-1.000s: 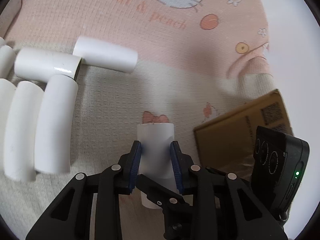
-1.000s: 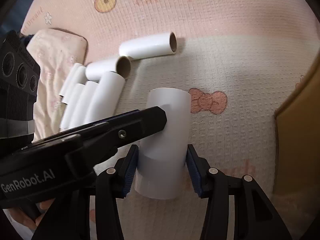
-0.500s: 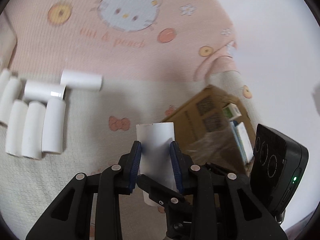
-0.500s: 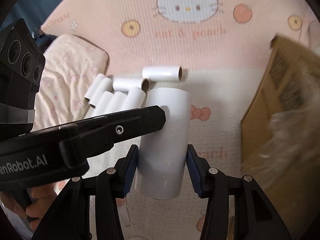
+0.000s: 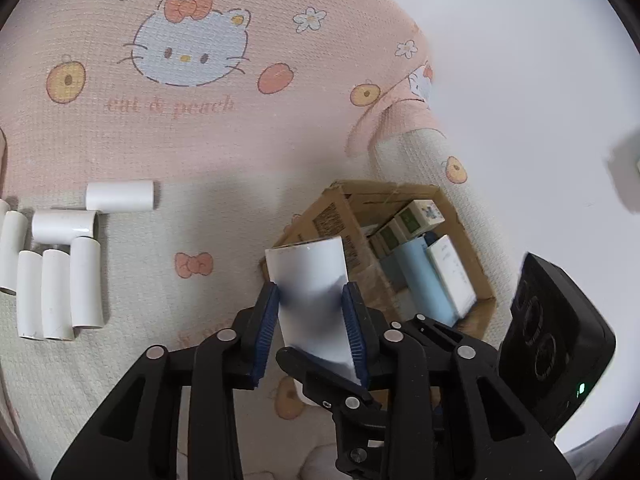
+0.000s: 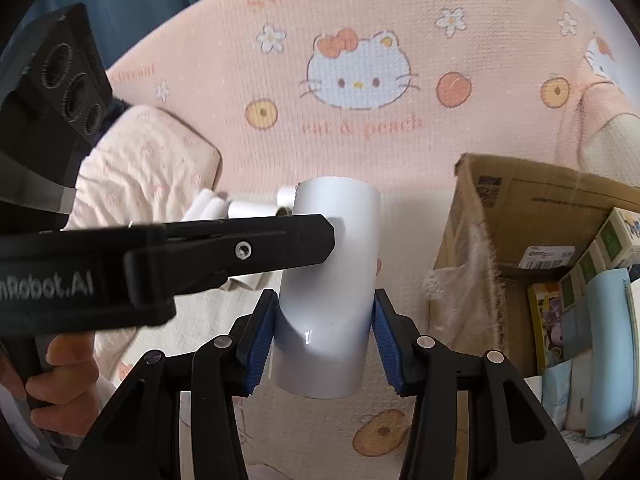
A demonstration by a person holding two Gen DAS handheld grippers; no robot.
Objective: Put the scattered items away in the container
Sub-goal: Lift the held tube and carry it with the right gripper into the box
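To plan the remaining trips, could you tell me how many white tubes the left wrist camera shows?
8. One white tube is clamped in the left gripper; seven others lie on the blanket at left, the leftmost cropped. More may be hidden.

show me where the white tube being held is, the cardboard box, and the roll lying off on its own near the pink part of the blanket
white tube (image 6: 330,264), right wrist view, on its upper body.
cardboard box (image 5: 466,256), left wrist view, on its right inner wall.
lone roll (image 5: 120,196), left wrist view, mid-length on its side.

Two raised wrist views, perhaps sharing blanket (image 5: 192,152) and box (image 6: 516,196).
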